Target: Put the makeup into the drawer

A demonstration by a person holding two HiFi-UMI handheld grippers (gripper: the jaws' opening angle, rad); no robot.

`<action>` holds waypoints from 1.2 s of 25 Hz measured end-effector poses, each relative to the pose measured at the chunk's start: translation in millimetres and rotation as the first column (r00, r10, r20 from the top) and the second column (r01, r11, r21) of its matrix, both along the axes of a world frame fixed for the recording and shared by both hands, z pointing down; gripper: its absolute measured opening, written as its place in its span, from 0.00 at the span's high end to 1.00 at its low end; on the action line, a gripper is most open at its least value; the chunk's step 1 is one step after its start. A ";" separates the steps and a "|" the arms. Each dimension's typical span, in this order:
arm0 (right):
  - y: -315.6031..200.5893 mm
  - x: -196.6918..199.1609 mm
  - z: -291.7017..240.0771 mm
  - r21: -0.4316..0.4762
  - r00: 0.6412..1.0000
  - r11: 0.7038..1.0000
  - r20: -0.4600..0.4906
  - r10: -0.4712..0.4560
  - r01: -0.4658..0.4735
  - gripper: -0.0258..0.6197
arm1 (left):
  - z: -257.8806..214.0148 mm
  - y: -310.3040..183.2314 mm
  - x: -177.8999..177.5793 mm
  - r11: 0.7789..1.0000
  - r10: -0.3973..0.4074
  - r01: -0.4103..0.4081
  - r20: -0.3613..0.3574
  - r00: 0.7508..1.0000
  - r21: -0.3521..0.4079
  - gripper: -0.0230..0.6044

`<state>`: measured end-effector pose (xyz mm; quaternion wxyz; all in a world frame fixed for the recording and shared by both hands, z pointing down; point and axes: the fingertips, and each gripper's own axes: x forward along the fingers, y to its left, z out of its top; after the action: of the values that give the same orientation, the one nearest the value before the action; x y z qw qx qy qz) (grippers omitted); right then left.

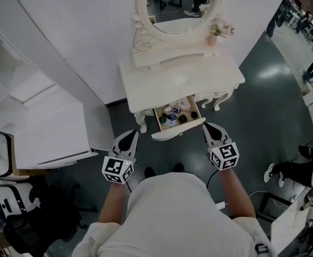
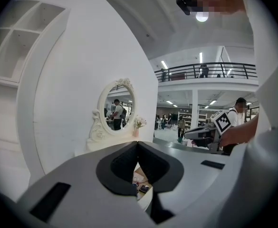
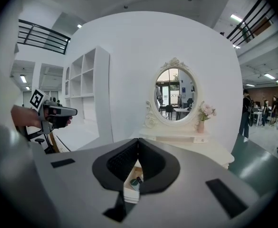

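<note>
The white dressing table (image 1: 178, 79) has its drawer (image 1: 178, 129) pulled out toward me. Several small makeup items (image 1: 173, 115) lie inside it. In the head view my left gripper (image 1: 130, 136) is just left of the drawer front and my right gripper (image 1: 208, 126) just right of it, both apart from the drawer. Each is shut with nothing between its jaws. In the left gripper view the shut left gripper (image 2: 138, 145) shows drawer contents (image 2: 141, 183) below its tips. The right gripper (image 3: 139, 141) points at the table, with a dark round item (image 3: 135, 181) visible in the drawer.
An oval mirror (image 1: 177, 7) and a small vase of pink flowers (image 1: 219, 31) stand at the back of the table. A white shelf unit (image 1: 44, 122) is on the left. The floor is dark grey; other furniture and clutter sit at the right edge (image 1: 306, 170).
</note>
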<state>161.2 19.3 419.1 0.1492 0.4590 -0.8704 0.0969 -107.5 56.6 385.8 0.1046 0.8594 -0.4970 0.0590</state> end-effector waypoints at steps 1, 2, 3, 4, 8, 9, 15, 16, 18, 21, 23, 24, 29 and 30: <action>0.0 -0.4 -2.6 0.008 1.000 1.000 -0.002 0.002 -0.002 0.92 | -1.6 -0.8 -2.2 1.000 0.000 0.000 -0.001 1.000 0.003 0.94; -0.5 -0.7 -4.2 0.014 1.000 1.000 -0.005 0.004 -0.004 0.92 | -2.8 -1.8 -4.7 1.000 -0.002 0.002 -0.002 1.000 0.007 0.94; -1.3 -1.1 -4.9 0.016 1.000 1.000 -0.006 0.006 -0.006 0.92 | -3.8 -2.7 -7.2 1.000 -0.005 0.005 -0.003 1.000 0.009 0.94; -1.6 -1.1 -5.5 0.017 1.000 1.000 -0.005 0.007 -0.007 0.92 | -4.9 -3.1 -9.4 1.000 -0.007 0.007 -0.004 1.000 0.010 0.94; 0.8 -0.1 -15.6 0.034 1.000 0.999 0.003 0.001 -0.001 0.92 | -11.3 -3.3 -13.4 1.000 -0.005 0.005 -0.007 1.000 0.017 0.94; 0.7 -0.4 -18.5 0.043 1.000 0.999 0.001 -0.005 0.005 0.92 | -11.9 -4.6 -14.2 1.000 -0.004 0.004 -0.006 1.000 0.019 0.94; 0.1 3.5 -27.2 0.065 1.000 0.998 -0.004 -0.012 0.013 0.92 | -15.8 -9.8 -14.5 1.000 -0.006 0.006 -0.008 1.000 0.023 0.94; 0.2 5.1 -28.0 0.066 1.000 0.998 -0.003 -0.009 0.009 0.92 | -16.3 -9.6 -14.2 1.000 -0.005 0.006 -0.008 1.000 0.022 0.94; 0.6 7.1 -30.0 0.069 1.000 0.998 -0.002 -0.005 0.005 0.92 | -15.8 -8.7 -14.1 1.000 -0.007 0.007 -0.008 1.000 0.017 0.94; 0.7 7.8 -32.2 0.073 1.000 0.997 -0.002 -0.008 0.008 0.92 | -14.6 -6.7 -14.7 1.000 -0.011 0.011 -0.010 1.000 0.013 0.94; 0.4 9.2 -31.4 0.070 1.000 0.998 -0.001 -0.009 0.009 0.92 | -14.1 -5.9 -14.0 1.000 -0.014 0.014 -0.012 1.000 0.011 0.94; 0.3 10.1 -30.7 0.067 1.000 0.998 -0.001 -0.008 0.008 0.92 | -14.0 -5.7 -13.3 1.000 -0.015 0.015 -0.014 1.000 0.009 0.94; 0.6 11.1 -28.9 0.064 1.000 0.998 0.006 -0.006 0.006 0.92 | -11.1 -5.2 -11.9 1.000 -0.018 0.018 -0.017 1.000 0.002 0.94; 0.6 11.6 -28.8 0.065 1.000 0.998 0.007 -0.006 0.005 0.92 | -10.3 -5.1 -11.2 1.000 -0.018 0.018 -0.018 1.000 -0.001 0.94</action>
<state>172.8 19.9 390.3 0.1313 0.4608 -0.8749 0.0699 -118.7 51.5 375.5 0.1099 0.8553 -0.5038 0.0502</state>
